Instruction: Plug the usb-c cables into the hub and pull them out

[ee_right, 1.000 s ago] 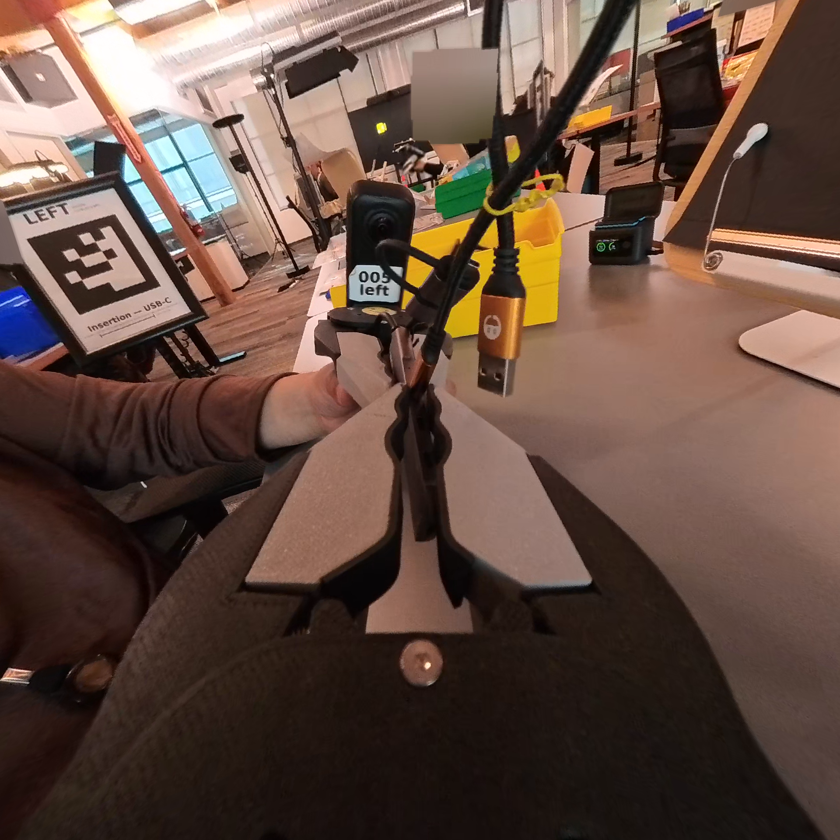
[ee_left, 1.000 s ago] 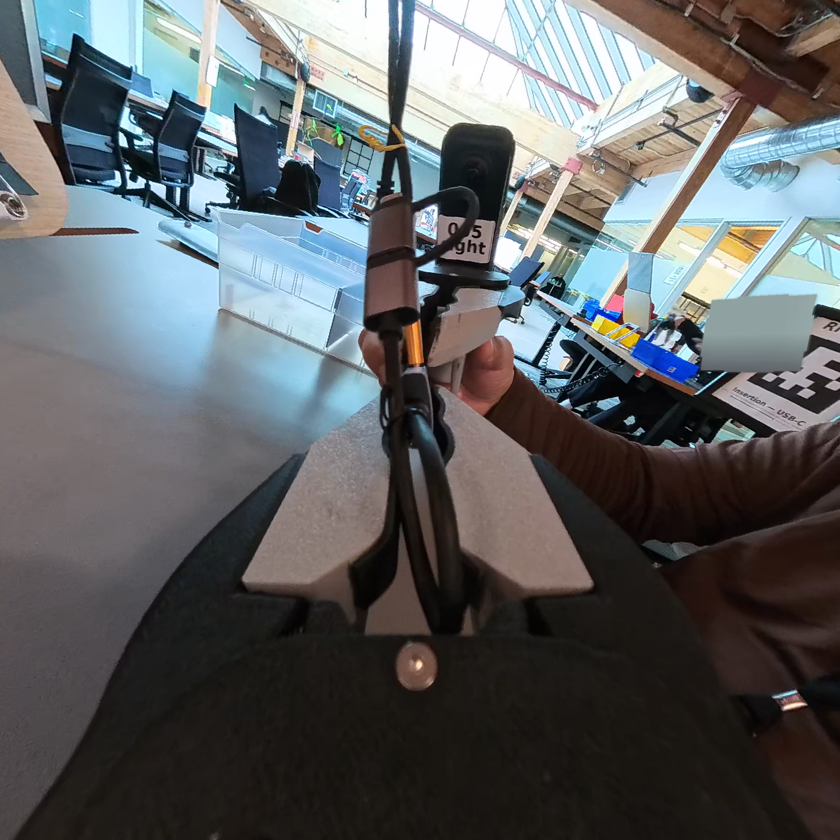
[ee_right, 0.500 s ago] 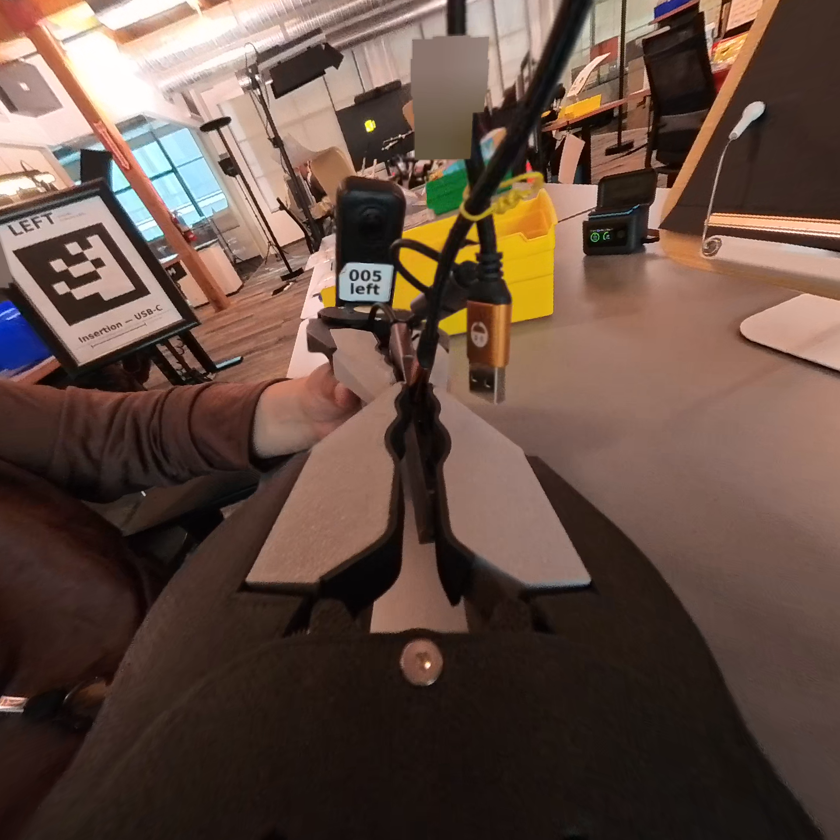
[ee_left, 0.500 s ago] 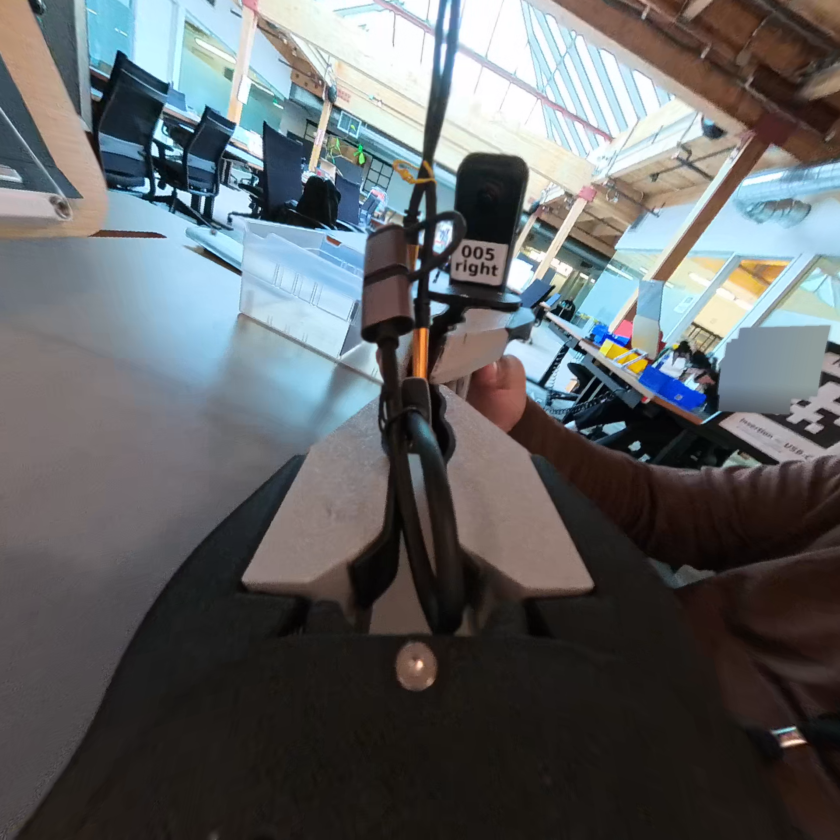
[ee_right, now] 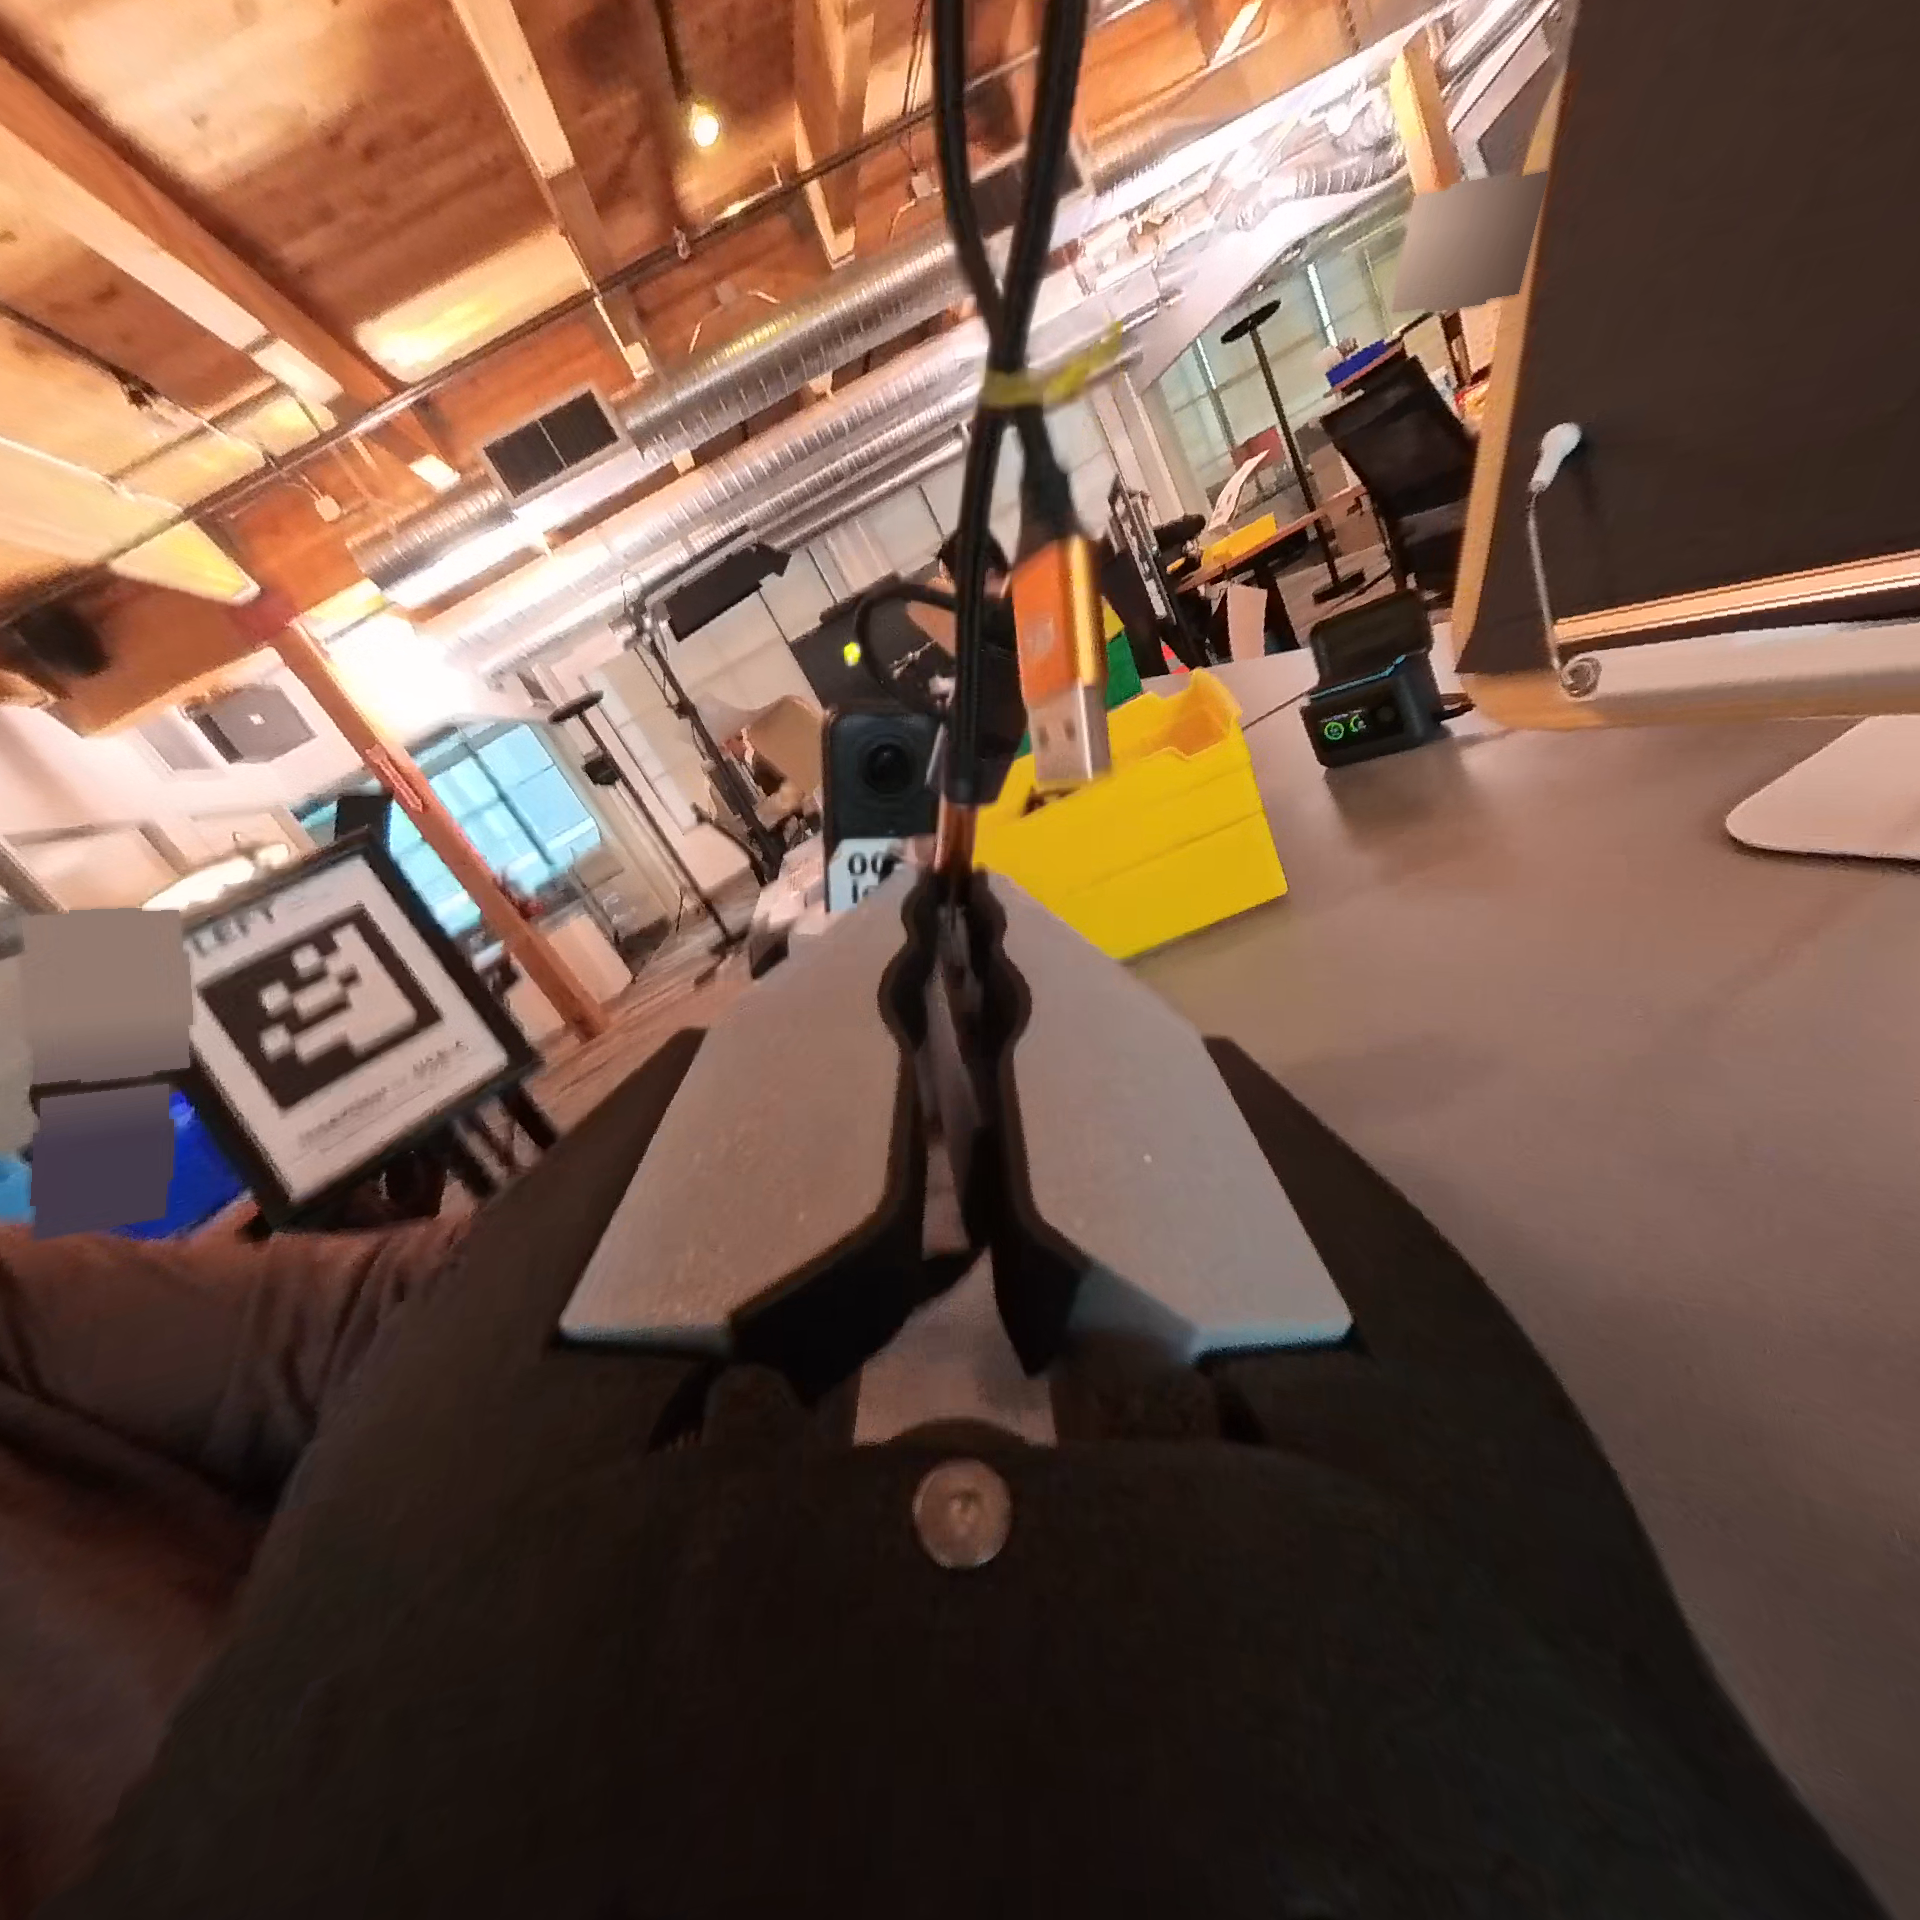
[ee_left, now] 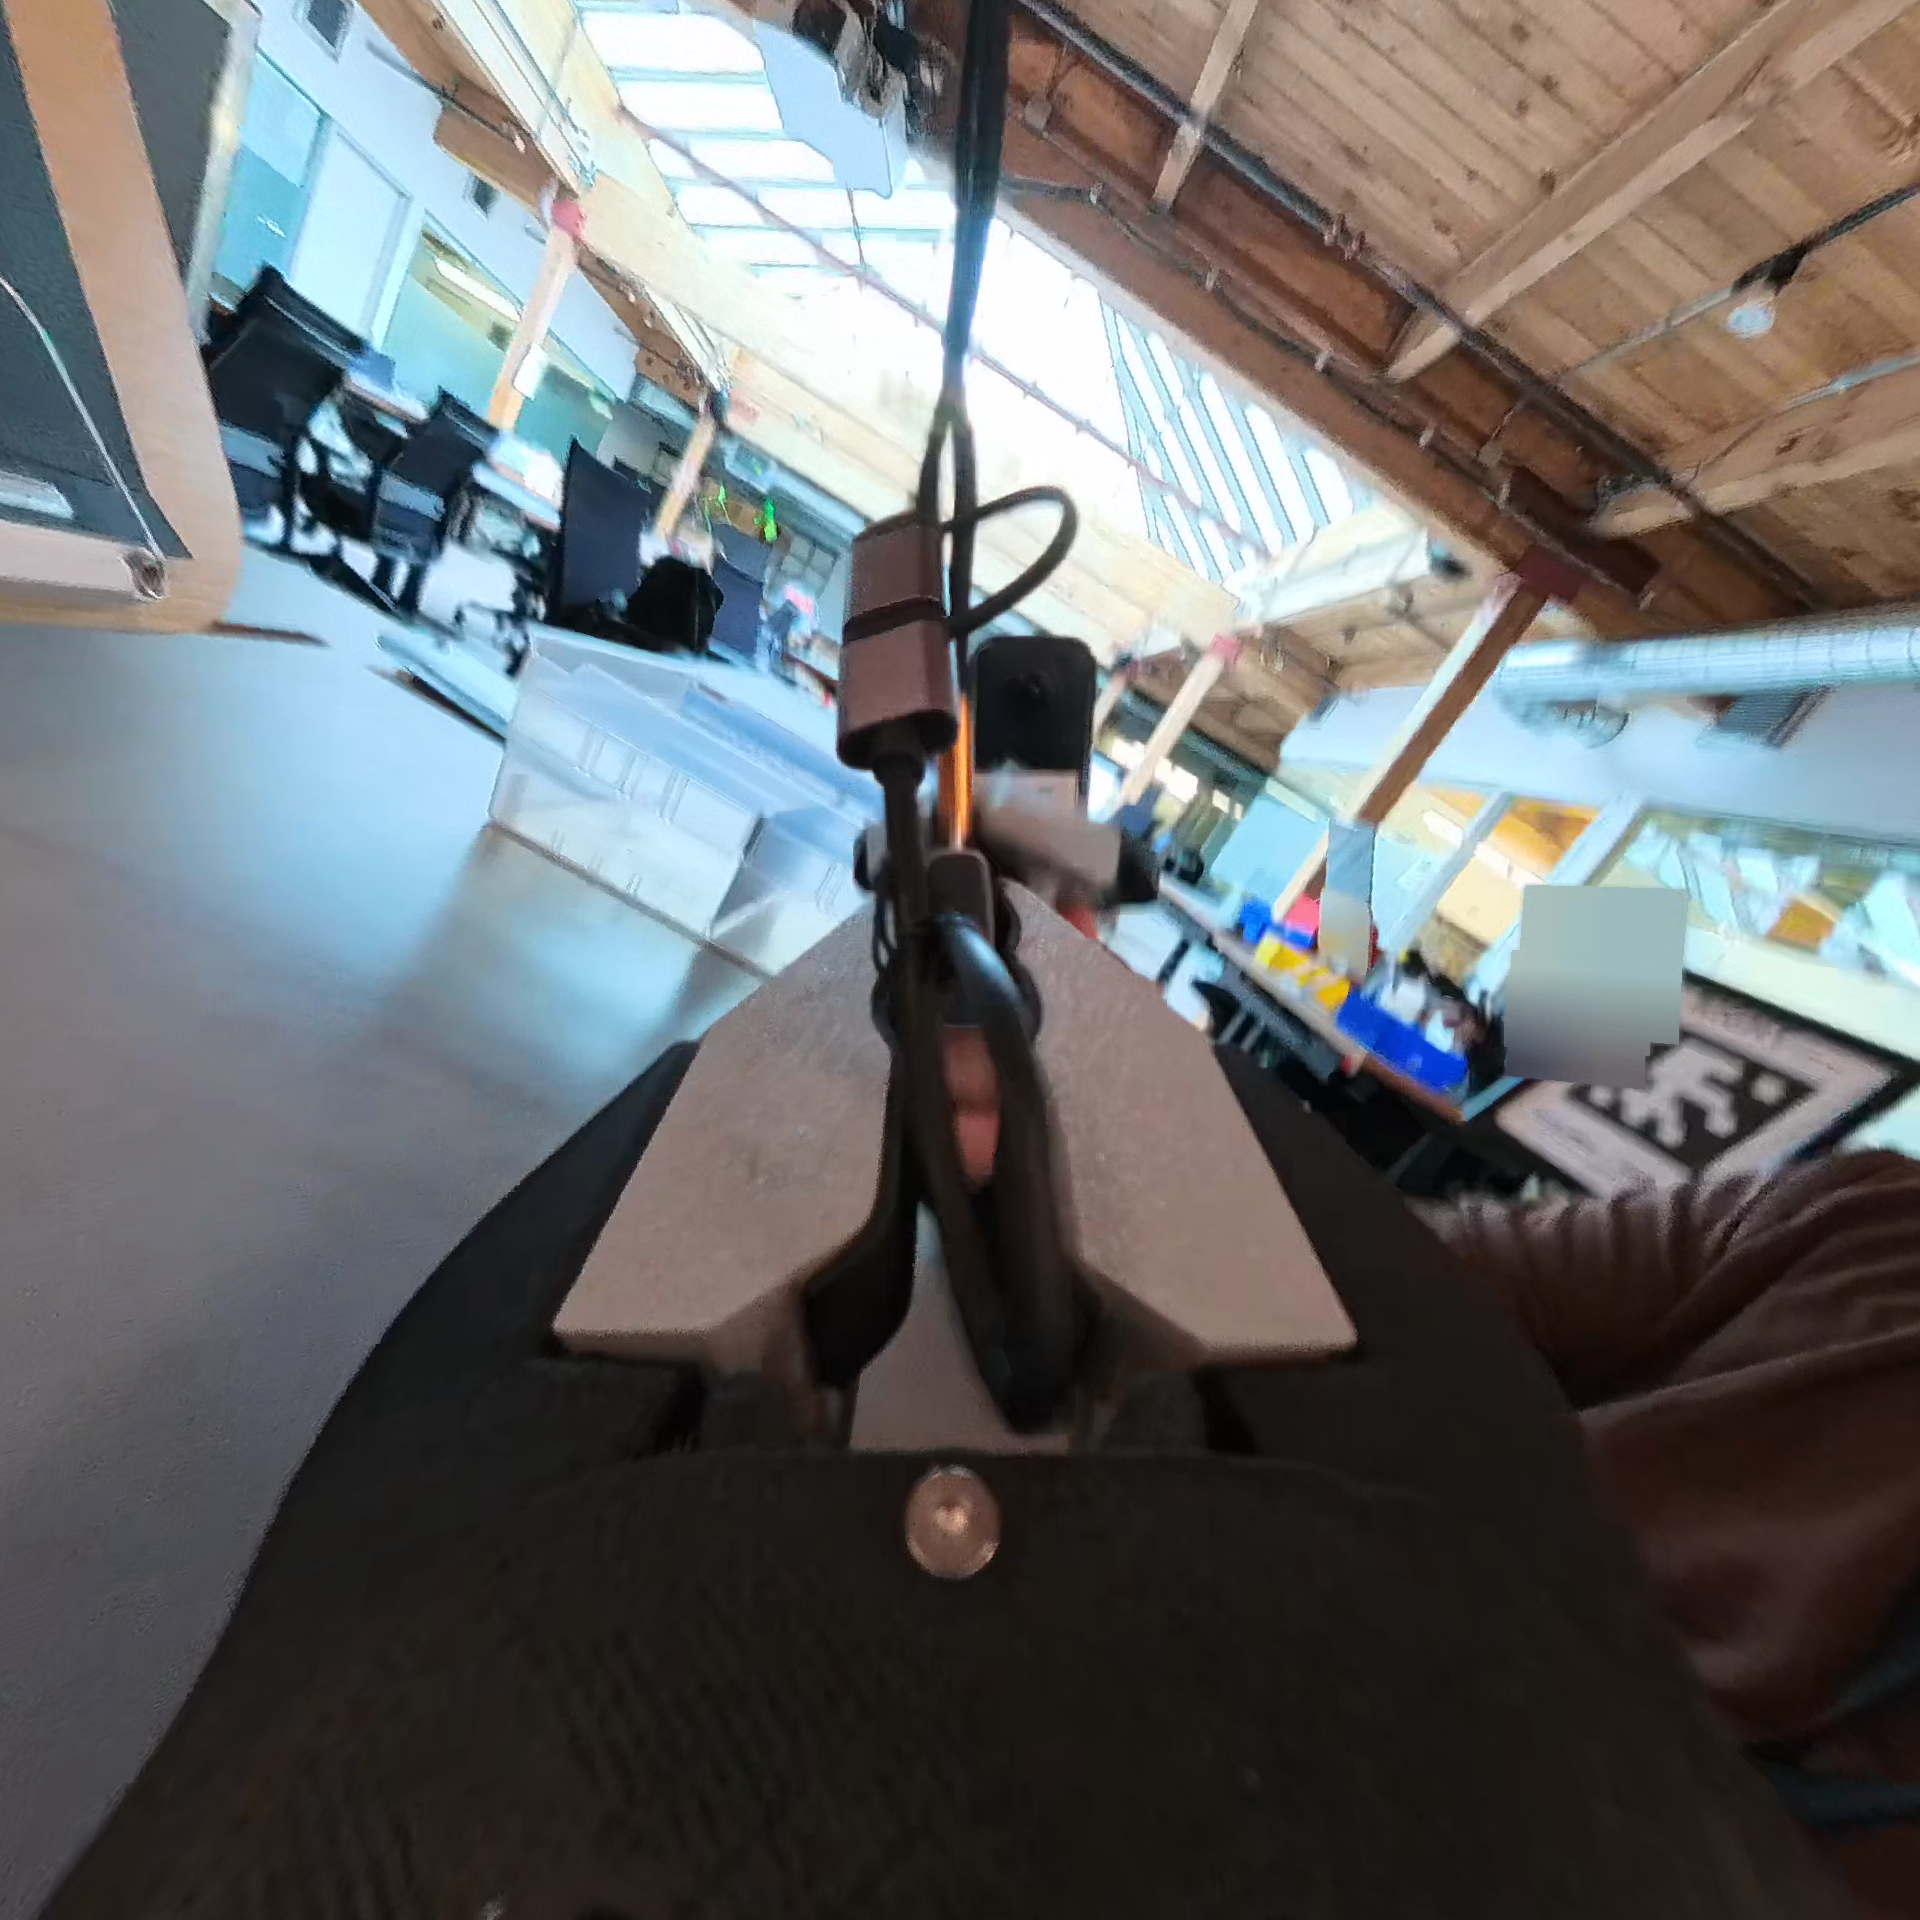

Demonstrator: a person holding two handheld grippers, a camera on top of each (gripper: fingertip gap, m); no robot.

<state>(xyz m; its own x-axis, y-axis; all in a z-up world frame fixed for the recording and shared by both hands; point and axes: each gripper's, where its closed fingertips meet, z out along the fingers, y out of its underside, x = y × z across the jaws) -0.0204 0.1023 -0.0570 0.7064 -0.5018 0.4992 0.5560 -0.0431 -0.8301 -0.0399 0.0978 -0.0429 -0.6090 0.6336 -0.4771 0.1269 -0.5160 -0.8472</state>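
My left gripper (ee_left: 951, 914) is shut on the black cable (ee_left: 1003, 1143) of a small grey hub (ee_left: 896, 665), which stands just above its tips. My right gripper (ee_right: 951, 894) is shut on an orange usb-c plug (ee_right: 951, 847); in the left wrist view this plug (ee_left: 958, 769) meets the hub's lower end, and I cannot tell whether it is seated. The two grippers face each other, tip to tip, above the table. The cable's orange USB-A plug (ee_right: 1060, 665) dangles free from black cords bound with a yellow tie (ee_right: 1039, 379). Both views are motion-blurred.
A grey table (ee_left: 260, 987) lies below. A clear plastic bin (ee_left: 644, 790) stands behind the hub. A yellow bin (ee_right: 1143, 831), a small black device (ee_right: 1371, 696), a monitor foot (ee_right: 1829, 800) and a framed marker sign (ee_right: 332, 1018) are around the right gripper. The tips of both grippers are at nearly the same place.
Both grippers have tilted upward together, so more ceiling shows. The hub and the dangling USB-A plug sit higher in the views. Both grips are unchanged.
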